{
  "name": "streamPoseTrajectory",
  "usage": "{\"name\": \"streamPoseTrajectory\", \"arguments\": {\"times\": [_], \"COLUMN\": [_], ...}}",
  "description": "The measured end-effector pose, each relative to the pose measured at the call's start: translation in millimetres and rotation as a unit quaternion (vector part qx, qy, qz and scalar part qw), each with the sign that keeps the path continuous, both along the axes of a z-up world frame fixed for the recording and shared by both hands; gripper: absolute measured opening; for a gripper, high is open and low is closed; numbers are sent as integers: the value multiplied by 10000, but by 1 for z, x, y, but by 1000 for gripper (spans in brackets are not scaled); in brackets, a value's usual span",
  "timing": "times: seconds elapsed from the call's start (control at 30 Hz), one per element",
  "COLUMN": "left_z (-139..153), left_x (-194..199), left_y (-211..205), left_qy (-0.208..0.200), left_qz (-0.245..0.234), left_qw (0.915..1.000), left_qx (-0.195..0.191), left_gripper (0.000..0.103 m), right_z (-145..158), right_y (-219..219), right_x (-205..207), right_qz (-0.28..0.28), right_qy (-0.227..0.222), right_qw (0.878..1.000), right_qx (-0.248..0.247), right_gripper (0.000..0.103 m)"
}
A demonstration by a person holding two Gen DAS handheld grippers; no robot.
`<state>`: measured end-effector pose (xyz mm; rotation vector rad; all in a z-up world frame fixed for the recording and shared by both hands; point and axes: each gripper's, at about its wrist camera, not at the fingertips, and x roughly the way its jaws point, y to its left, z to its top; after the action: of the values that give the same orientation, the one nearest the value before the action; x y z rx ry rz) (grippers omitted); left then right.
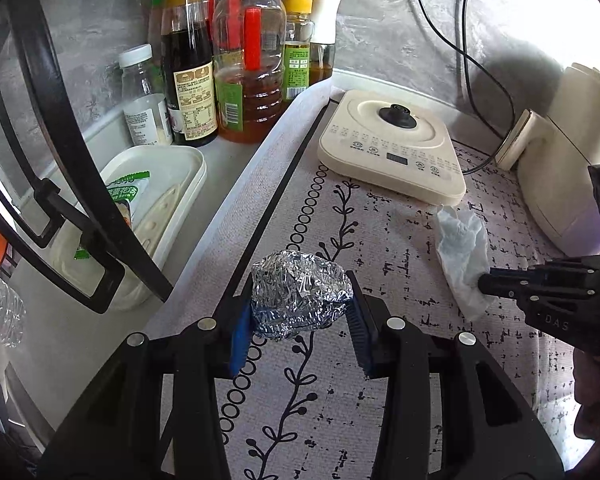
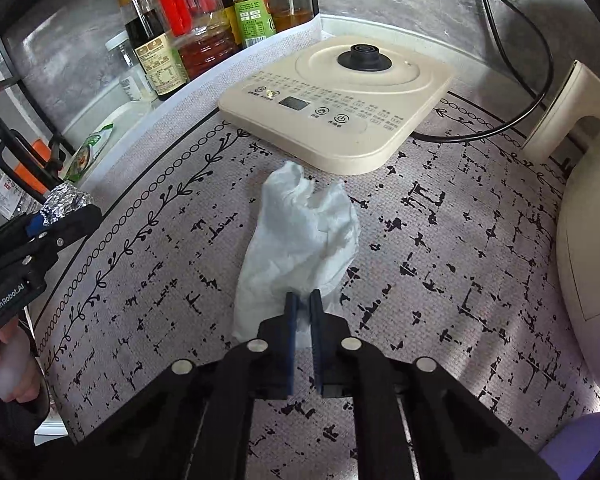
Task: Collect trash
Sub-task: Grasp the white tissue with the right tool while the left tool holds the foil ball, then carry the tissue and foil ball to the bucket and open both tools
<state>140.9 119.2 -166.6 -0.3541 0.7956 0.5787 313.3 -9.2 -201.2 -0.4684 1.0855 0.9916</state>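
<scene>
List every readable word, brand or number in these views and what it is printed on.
"GenRobot.AI": side of the left hand-held gripper.
"DAS": body of the right hand-held gripper.
Sauce bottle labels, kettle base button captions and the packet in the white tray: too small or blurred to read.

Left tool (image 1: 300,320): matte black linkage arms, round silver screws at the pivots, ribbed blue pads (image 1: 239,338) on the fingers; white lettering "GenRobot.AI" on its body. Right tool (image 2: 304,312): same black build, silver screws, dark blue pads (image 2: 290,320); embossed "DAS". Left hand (image 2: 8,364): bare skin, dark sleeve.
</scene>
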Motion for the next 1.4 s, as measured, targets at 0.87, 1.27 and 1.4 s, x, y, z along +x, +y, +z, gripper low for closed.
{"name": "streamPoseTrajectory", "arguments": {"times": [0.87, 1.27, 1.4], "left_z": [101, 111, 113], "left_x": [-42, -2, 16], "left_y": [-49, -112, -136], "left_qy": [-1397, -1480, -1512], "left_qz": [-617, -1485, -1768], "left_qw": [9881, 9777, 9725], "left_qx": [163, 114, 99], "left_gripper": [42, 42, 42], "right_z": [162, 183, 186], "right_y": [-89, -184, -220], "right_x": [-59, -53, -46], "right_qz": [-465, -1448, -1796], "right_qy": [-954, -1247, -1336], "right_qw": [9810, 9666, 9597], "right_qx": [1621, 1710, 1701], "right_gripper": [6, 6, 6]}}
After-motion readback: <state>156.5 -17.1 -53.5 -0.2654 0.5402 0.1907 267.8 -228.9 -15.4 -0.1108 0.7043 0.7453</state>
